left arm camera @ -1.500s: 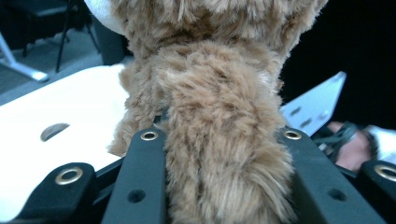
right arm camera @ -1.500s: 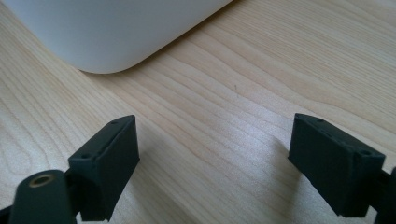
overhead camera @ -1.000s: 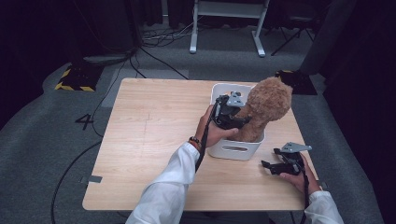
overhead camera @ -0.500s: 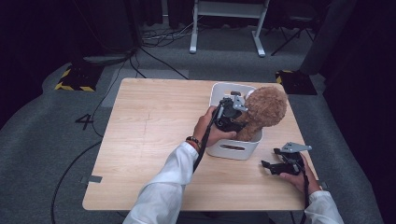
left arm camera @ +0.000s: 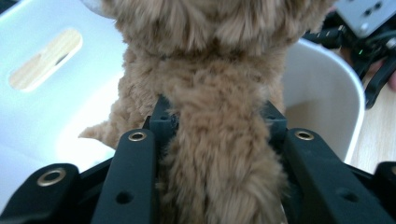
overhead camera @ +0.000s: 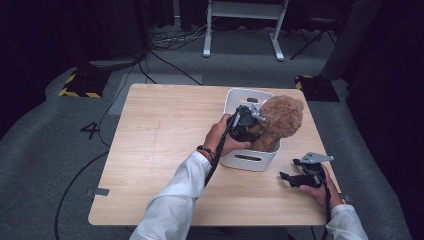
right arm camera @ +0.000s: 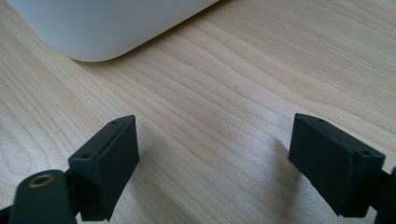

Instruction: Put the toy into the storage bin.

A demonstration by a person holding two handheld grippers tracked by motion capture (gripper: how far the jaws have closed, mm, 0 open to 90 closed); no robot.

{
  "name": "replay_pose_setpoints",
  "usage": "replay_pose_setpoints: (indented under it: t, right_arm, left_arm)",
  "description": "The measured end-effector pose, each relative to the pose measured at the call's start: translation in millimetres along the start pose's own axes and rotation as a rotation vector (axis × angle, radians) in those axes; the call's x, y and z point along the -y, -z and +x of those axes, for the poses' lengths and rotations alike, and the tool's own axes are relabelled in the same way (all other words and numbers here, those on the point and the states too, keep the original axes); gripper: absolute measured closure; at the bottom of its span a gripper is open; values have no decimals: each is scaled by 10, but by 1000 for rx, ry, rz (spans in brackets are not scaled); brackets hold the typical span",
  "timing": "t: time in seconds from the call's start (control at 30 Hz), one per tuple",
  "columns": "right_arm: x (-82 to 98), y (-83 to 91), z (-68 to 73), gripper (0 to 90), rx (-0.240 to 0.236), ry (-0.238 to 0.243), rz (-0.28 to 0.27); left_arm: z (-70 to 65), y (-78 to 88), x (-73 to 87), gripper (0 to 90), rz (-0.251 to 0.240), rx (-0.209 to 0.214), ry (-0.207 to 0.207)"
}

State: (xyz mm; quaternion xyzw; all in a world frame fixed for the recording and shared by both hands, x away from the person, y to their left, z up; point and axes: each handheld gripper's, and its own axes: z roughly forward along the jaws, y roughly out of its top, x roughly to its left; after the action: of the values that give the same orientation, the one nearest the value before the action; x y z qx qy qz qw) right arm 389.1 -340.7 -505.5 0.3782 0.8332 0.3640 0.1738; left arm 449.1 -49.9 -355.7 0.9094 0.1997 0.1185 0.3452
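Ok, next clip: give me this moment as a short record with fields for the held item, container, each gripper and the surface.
held item: brown plush toy, gripped around a limb
container: white bin, toy partly inside
left gripper: shut on the plush toy, over the bin
right gripper: open, nothing between its jaws, low over the table beside the bin
surface: light wooden table

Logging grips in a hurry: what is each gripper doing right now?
Left gripper: shut on the teddy bear, over the white bin.
Right gripper: open, holding nothing, above the table.

Plush dog [overhead camera: 279, 120] in bin [overhead camera: 248, 161], bin on table's [overhead camera: 160, 150] right half
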Motion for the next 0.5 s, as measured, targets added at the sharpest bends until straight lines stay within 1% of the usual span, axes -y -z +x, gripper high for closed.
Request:
replay_pose_setpoints:
  t: [0.03, 0.1, 0.13, 0.17, 0.27, 0.3, 0.33, 0.37, 0.43, 0.5]
  right_arm:
    - [0, 0, 0, 158, 0, 0, 0]
    - [0, 0, 0, 158, 0, 0, 0]
    - [0, 0, 0, 158, 0, 0, 0]
    - [0, 0, 0, 158, 0, 0, 0]
    - [0, 0, 0, 158, 0, 0, 0]
    - [0, 0, 0, 158, 0, 0, 0]
    - [0, 0, 0, 159, 0, 0, 0]
    - [0, 0, 0, 158, 0, 0, 0]
    - [0, 0, 0, 158, 0, 0, 0]
    - [0, 0, -1, 158, 0, 0, 0]
  left_arm:
    - [4, -18, 7, 630, 10, -2, 4]
    - [16, -34, 21, 631, 26, -6, 0]
    - [23, -36, 31, 630, 25, -3, -3]
    - [31, -31, 42, 628, 22, 6, 5]
    - [46, -7, 59, 606, 2, 19, 14]
    - [54, 16, 65, 598, -15, 30, 16]
    - [63, 54, 69, 605, -44, 39, 23]
    - [66, 78, 69, 620, -59, 35, 29]
    - [70, 109, 69, 617, -50, 35, 17]
    - [69, 116, 74, 621, -50, 35, 15]
